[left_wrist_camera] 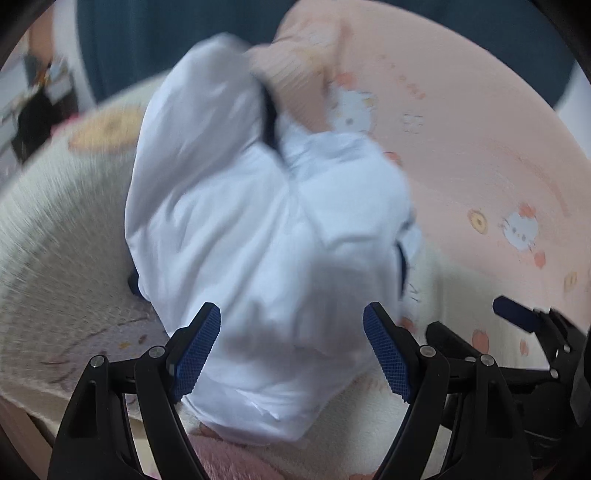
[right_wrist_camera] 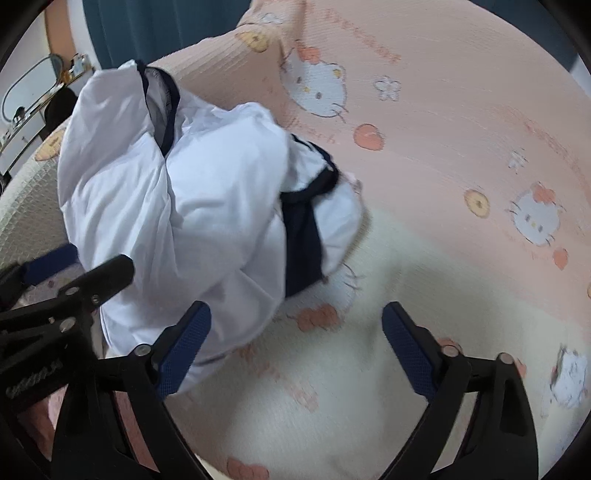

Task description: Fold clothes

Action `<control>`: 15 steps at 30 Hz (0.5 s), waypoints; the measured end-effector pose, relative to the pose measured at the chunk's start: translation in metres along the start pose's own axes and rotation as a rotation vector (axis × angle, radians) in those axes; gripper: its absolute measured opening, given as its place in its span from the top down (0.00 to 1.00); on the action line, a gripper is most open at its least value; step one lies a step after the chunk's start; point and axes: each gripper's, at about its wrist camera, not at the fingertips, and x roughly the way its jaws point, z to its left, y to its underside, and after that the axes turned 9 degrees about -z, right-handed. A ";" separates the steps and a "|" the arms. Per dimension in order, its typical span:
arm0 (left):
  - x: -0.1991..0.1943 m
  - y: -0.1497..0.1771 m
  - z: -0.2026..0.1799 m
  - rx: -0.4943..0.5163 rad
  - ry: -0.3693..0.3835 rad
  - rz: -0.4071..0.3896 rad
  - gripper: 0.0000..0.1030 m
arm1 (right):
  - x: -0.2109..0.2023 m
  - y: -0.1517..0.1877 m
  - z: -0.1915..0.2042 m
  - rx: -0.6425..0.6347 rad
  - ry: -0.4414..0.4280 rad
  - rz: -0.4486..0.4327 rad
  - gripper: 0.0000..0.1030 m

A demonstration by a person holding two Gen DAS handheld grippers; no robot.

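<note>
While no basket or bin shows up, the white garment (right_wrist_camera: 177, 206) with navy trim sits in a crumpled heap on the pink-and-cream cat-print blanket (right_wrist_camera: 443, 155). Left gripper (left_wrist_camera: 291, 350) is spread wide right over the heap's near edge holding nothing, and the right gripper (right_wrist_camera: 295, 350) is wide open and empty beside it. Dark teal curtain (right_wrist_camera: 122, 29) behind.

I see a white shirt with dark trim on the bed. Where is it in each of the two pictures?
Left wrist view: the white shirt fills the centre, bunched, reaching down between the open left gripper fingers.
Right wrist view: it lies left of centre, beside the open right gripper.
Shared landmark: the pink cartoon-cat blanket under it.
</note>
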 end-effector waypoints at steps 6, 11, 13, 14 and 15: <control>0.034 0.008 0.019 -0.064 0.012 0.030 0.20 | 0.037 -0.016 0.017 -0.050 -0.019 -0.035 0.16; 0.063 0.014 0.035 -0.117 0.021 0.054 0.28 | 0.075 -0.012 0.031 -0.083 -0.133 0.038 0.18; 0.067 0.019 0.034 -0.104 0.022 0.064 0.60 | 0.089 -0.006 0.032 -0.056 -0.218 0.089 0.35; 0.066 0.020 0.032 -0.100 0.027 0.062 0.74 | 0.094 -0.003 0.033 -0.049 -0.254 0.107 0.50; 0.063 0.020 0.030 -0.092 0.036 0.053 0.81 | 0.092 -0.002 0.036 -0.062 -0.264 0.096 0.62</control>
